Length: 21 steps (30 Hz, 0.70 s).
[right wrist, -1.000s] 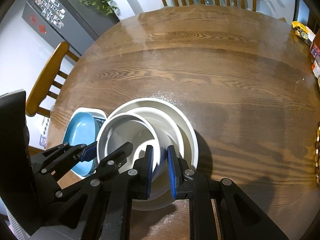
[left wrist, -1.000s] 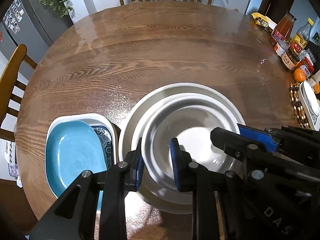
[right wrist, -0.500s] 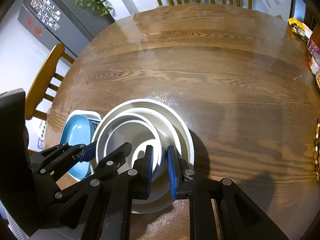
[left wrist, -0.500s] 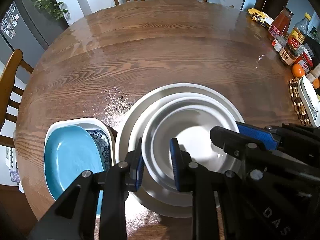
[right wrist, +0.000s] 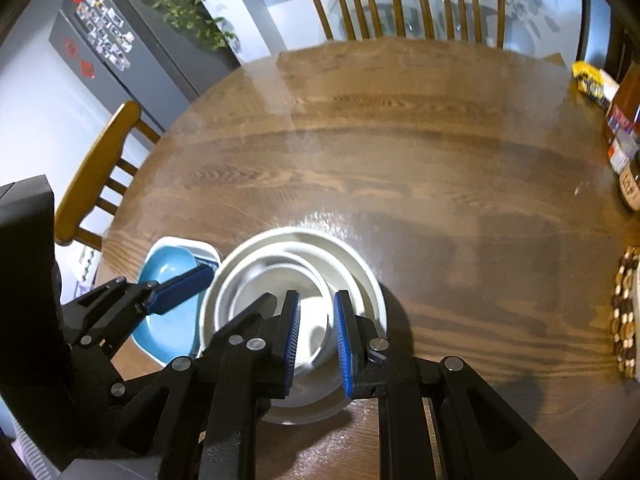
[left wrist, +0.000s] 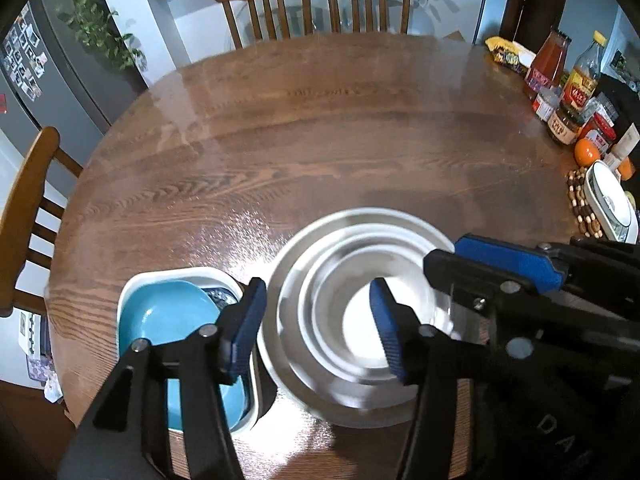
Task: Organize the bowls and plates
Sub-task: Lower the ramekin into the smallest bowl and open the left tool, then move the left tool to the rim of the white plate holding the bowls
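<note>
A stack of white round dishes (left wrist: 352, 248) sits on the wooden table near its front edge; it also shows in the right wrist view (right wrist: 280, 256). A blue plate (left wrist: 168, 312) lies in a white rectangular dish (left wrist: 132, 284) to its left, seen too in the right wrist view (right wrist: 168, 268). My left gripper (left wrist: 320, 324) is open wide, above the stack's left side and holding nothing. My right gripper (right wrist: 316, 340) is open a little above the stack's right rim, apart from it; its fingers (left wrist: 504, 260) show in the left wrist view.
Bottles and jars (left wrist: 560, 80), oranges (left wrist: 586, 150), a beaded trivet (left wrist: 580, 204) and a white dish (left wrist: 608, 204) crowd the table's right edge. Wooden chairs (left wrist: 312, 4) stand at the far side and one chair (left wrist: 24, 208) at the left. A dark fridge (right wrist: 116, 48) is beyond.
My left gripper has opened wide and both grippers have risen and pulled back from the stack of white dishes. The dishes stay nested on the table.
</note>
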### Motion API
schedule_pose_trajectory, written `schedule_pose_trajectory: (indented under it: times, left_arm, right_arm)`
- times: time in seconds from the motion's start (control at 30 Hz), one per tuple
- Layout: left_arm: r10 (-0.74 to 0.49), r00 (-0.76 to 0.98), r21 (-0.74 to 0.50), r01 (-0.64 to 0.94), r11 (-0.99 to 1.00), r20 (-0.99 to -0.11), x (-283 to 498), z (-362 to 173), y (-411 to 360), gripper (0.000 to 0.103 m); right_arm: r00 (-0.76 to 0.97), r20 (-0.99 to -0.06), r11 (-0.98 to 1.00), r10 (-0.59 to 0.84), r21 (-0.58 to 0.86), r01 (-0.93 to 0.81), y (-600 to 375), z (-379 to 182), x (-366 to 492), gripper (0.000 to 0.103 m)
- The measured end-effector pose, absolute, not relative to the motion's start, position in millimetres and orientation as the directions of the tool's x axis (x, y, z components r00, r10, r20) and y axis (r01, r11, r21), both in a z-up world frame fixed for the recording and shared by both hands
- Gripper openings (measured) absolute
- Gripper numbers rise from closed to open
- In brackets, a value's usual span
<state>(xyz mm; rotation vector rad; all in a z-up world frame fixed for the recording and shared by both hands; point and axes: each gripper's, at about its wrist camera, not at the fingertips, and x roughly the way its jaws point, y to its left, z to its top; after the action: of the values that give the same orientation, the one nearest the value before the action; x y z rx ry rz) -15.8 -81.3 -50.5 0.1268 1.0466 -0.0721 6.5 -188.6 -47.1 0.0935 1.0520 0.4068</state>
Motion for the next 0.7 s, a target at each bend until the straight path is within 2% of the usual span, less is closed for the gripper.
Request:
schedule_pose_trajectory:
  times: [0.07,0.13,0.2,0.3,0.4,0.5,0.7]
  left_arm:
    - [-0.001,0.511,0.068,0.117,0.991,-0.86,-17.6,-45.5,-78.8,0.057]
    - [0.003,0.522,0.072,0.113,0.991,-0.853,-19.6,-42.5,-77.0,0.064]
    - [0.008,0.535,0.078,0.108,0.991,-0.845,-21.1,-38.9,-76.1,0.069]
    - [0.014,0.546,0.081,0.1,0.992,-0.838,-23.9,-35.1,-73.7,0.07]
    - [0.02,0.552,0.082,0.089,0.993,-0.833,-26.8,-32.6,-70.6,0.08]
    - [0.021,0.558,0.079,0.079,0.994,-0.829,-29.4,-29.4,-66.4,0.08]
    - [0.021,0.562,0.062,0.054,0.997,-0.827,-32.9,-24.4,-60.0,0.082]
  right_arm:
    - [0.447,-0.817,0.924,0.366,0.258,-0.284,-189.9,-40.9,4.1,0.017]
    - [0.458,-0.811,0.925,0.363,0.255,-0.281,-191.7,-37.6,3.0,0.019]
    - [0.468,-0.804,0.925,0.366,0.259,-0.278,-194.9,-34.5,1.0,0.026]
    - [0.481,-0.797,0.926,0.366,0.262,-0.27,-199.7,-30.8,-0.9,0.034]
    - [0.488,-0.792,0.927,0.367,0.267,-0.264,-203.6,-28.5,-2.1,0.039]
    - [0.489,-0.789,0.925,0.373,0.274,-0.264,-207.5,-26.7,-4.2,0.046]
    - [0.49,-0.78,0.92,0.389,0.3,-0.252,-216.3,-24.7,-7.8,0.046]
